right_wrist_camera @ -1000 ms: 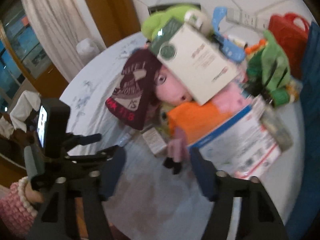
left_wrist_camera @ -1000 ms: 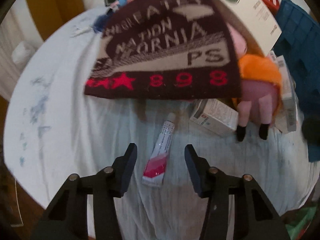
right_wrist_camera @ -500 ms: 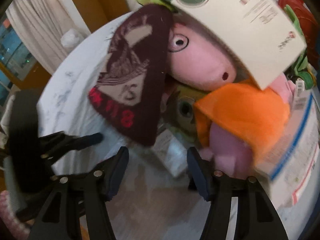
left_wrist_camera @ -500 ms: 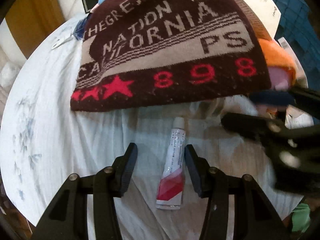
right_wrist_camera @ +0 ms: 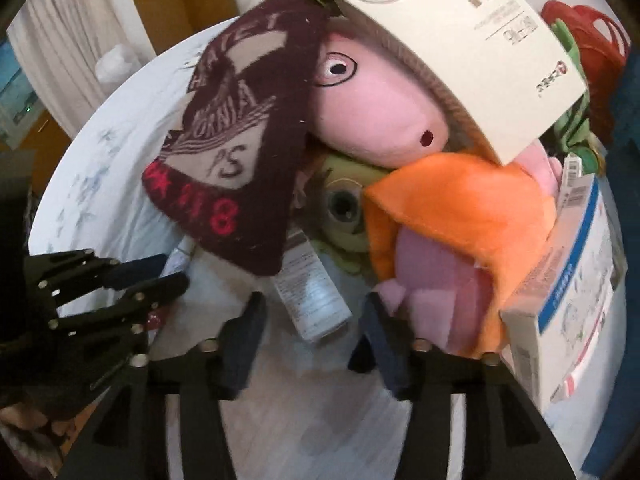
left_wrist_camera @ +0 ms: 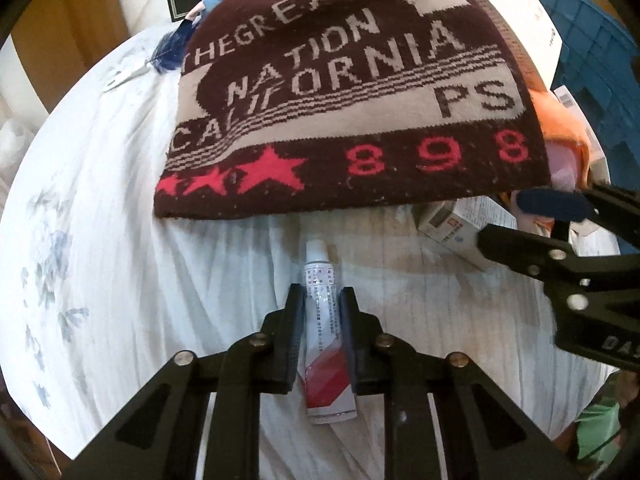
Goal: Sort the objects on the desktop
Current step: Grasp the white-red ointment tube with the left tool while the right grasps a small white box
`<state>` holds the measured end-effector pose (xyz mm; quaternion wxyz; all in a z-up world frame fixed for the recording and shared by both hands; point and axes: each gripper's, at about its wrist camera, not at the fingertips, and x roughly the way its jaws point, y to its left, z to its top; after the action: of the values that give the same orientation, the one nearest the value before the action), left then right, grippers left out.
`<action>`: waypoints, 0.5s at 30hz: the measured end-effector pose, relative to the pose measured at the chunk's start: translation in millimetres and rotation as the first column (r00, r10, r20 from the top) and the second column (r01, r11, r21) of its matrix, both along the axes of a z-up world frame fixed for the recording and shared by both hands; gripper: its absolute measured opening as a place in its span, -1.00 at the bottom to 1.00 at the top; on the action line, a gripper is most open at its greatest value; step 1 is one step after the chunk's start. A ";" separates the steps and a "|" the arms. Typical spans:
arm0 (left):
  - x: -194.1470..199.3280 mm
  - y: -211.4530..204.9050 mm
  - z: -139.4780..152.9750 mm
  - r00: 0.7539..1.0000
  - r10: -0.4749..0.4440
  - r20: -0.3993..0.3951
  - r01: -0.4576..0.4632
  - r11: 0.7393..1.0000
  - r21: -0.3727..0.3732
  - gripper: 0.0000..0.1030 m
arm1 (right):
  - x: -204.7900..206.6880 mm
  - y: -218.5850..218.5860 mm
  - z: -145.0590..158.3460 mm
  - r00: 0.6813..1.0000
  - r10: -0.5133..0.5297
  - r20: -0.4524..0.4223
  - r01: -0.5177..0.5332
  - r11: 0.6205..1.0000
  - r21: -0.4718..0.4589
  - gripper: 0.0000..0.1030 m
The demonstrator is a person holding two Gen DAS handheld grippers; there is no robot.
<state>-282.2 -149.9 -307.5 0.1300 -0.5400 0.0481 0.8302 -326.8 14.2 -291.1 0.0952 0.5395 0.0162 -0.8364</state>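
Observation:
A small white tube with a red end (left_wrist_camera: 325, 344) lies on the white cloth (left_wrist_camera: 120, 260). My left gripper (left_wrist_camera: 320, 300) is shut on its middle; it also shows at the left of the right wrist view (right_wrist_camera: 160, 276). My right gripper (right_wrist_camera: 312, 312) is open around a small white box (right_wrist_camera: 310, 300) that pokes out from under a maroon knit hat (right_wrist_camera: 244, 140); it shows in the left wrist view (left_wrist_camera: 516, 220) too. The hat (left_wrist_camera: 348, 92) drapes over the pile. A pink plush pig in orange (right_wrist_camera: 440, 208) lies beside the box.
A large cream box (right_wrist_camera: 460, 40) rests on the pig. A blue-striped carton (right_wrist_camera: 568, 292) lies at right. A blue crate (left_wrist_camera: 592, 60) and red basket (right_wrist_camera: 588, 36) stand at the far right. Green plush toys (right_wrist_camera: 576, 128) sit behind.
My left gripper has moved forward and closed on the tube. My right gripper has pushed in until its fingers flank the small white box under the hat.

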 end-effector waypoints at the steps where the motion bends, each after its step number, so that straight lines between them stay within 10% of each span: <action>1: -0.2 0.2 0.1 1.000 -0.001 0.000 0.001 1.000 0.001 -0.65 | -2.2 -1.6 -2.1 1.000 0.009 -0.006 -0.009 1.000 0.012 0.18; 8: -3.5 2.4 0.2 1.000 -0.010 -0.008 0.010 1.000 -0.019 -0.65 | -5.4 -20.4 -26.8 0.999 0.034 0.032 -0.035 0.998 0.054 0.13; 15: 7.3 7.9 4.7 1.000 -0.004 -0.009 0.004 1.000 -0.020 -0.67 | 4.1 -15.0 -19.7 1.000 -0.009 0.026 0.008 1.000 0.028 -0.38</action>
<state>-275.0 -142.1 -302.8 0.1260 -0.5375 0.0579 0.8318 -322.7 -0.8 -310.8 0.0844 0.5518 0.0243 -0.8294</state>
